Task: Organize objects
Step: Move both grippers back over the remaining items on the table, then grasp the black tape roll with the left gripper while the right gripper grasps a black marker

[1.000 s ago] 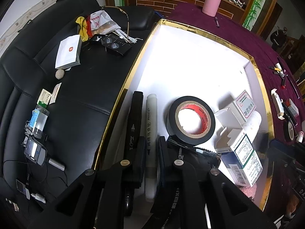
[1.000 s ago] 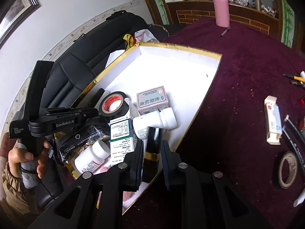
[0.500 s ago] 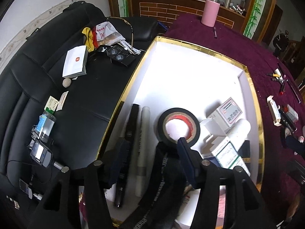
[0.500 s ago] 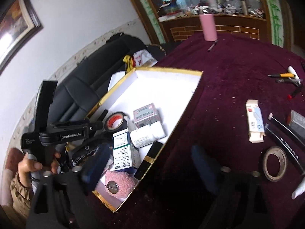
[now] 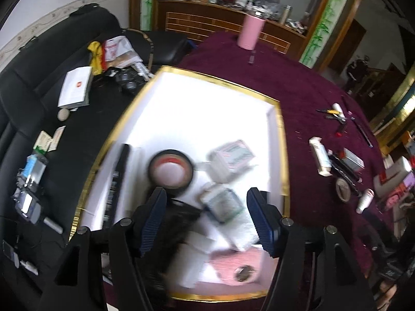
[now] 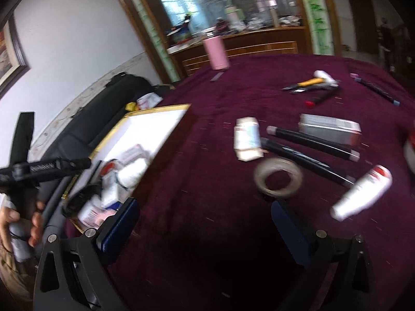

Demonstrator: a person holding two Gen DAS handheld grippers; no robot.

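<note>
A gold-rimmed white box [image 5: 281, 140] lies on the maroon tablecloth and holds a black tape roll [image 5: 170, 171], a black marker [image 5: 116, 176], medicine boxes [image 5: 232, 153] and a pink pad [image 5: 233, 261]. My left gripper [image 5: 206, 217] hangs above the box's near end, its jaws opening, nothing between them. My right gripper [image 6: 205, 223] hovers over bare cloth right of the box [image 6: 155, 111], jaws opening wide and empty. Ahead of it lie a clear tape roll [image 6: 278, 180], a white bottle [image 6: 363, 193], a small carton [image 6: 247, 138] and black tubes [image 6: 311, 142].
A pink tumbler [image 5: 250, 32] stands at the table's far edge. A black sofa [image 5: 39, 103] left of the box carries a white box [image 5: 75, 86] and small gadgets. A yellow-handled tool [image 6: 310, 81] and a grey carton [image 6: 329, 127] lie further right. A hand [image 6: 20, 223] holds the left gripper's handle.
Both grippers opened from shut and let go of what they held in the box. The left one rose and pulled back. The right one swung right, out over the tablecloth.
</note>
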